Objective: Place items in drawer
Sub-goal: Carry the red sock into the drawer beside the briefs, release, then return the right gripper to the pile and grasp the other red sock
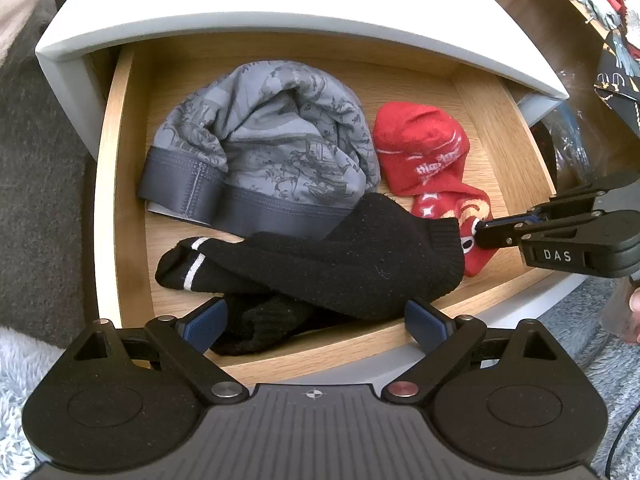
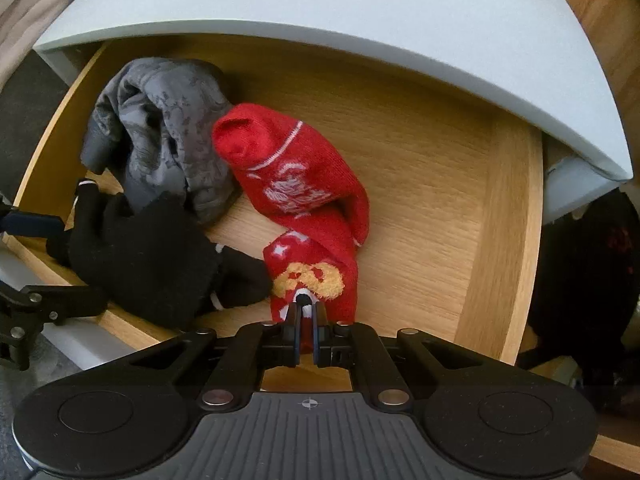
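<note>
Right gripper [image 2: 306,322] has its fingers pinched on the near end of the red sock [image 2: 308,200] — a sliver of red and white fabric shows between the pads. The sock's long axis runs straight away from those fingers, toward the back of the drawer [image 2: 496,216]: far end bunched beside the grey patterned garment [image 2: 160,128], near end twisted and lying on the drawer floor just ahead of the fingertips. So most of it already rests inside; only the pinched tip hangs from the grip.

Left gripper [image 1: 312,320] hangs over the front edge of the drawer with its fingers spread wide, blue pads either side of the black socks [image 1: 320,264] but not pressing on them — holding nothing. The right is plainly the working hand.

Likely next move: open the right fingers and let the tip fall. It needs to land inside the front wall, not draped over it; from the right wrist view the fingertips look to be just inside, but that margin is hard to judge.

Surface: light wood drawer floor, with bare floor to the right of the red sock. White cabinet top [image 1: 280,12] overhangs the back of the drawer. Grey carpet [image 1: 44,152] lies to the left and a shaggy pale rug [image 1: 600,344] is at the front; clutter at far right is too unclear to name.
</note>
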